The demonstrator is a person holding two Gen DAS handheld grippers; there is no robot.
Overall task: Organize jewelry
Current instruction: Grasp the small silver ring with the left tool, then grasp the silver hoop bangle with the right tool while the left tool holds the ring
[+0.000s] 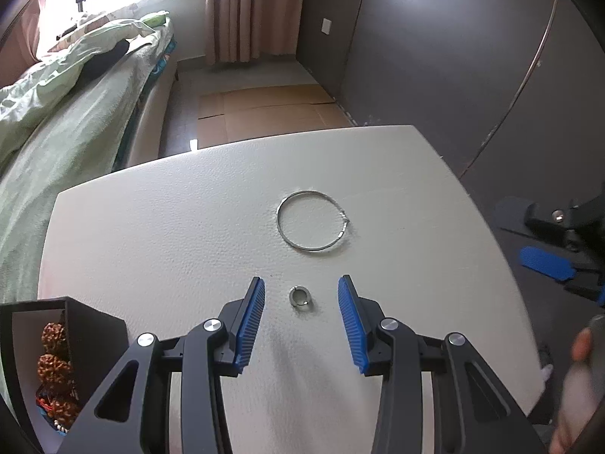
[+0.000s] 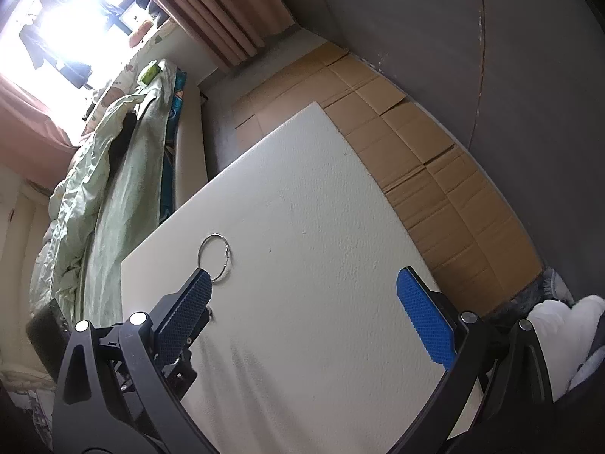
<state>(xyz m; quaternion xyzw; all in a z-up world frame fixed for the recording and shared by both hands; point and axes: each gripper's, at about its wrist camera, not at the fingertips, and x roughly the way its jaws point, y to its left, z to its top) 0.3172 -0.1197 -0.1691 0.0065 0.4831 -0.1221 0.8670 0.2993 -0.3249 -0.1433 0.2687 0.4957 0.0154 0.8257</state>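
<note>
While no writing shows, ring (image 1: 300, 297) lies on table (image 1: 151, 227).

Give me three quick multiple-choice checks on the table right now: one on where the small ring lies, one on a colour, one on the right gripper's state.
1. Where does the small ring lie?
A. inside the black box
B. on the white table, between the left gripper's open fingers
C. inside the large hoop

2. What colour are the gripper pads?
A. red
B. green
C. blue

3. How does the right gripper stand?
A. wide open, nothing between its fingers
B. shut on the large hoop
C. shut on the small ring

Key: 1 B, the ring rests on the table in the gap between the fingers, untouched, nearer than the large hoop. 2 C, both views show blue ribbed pads. 3 A, its fingers stand far apart over bare table; the black box sits at the left.
</note>
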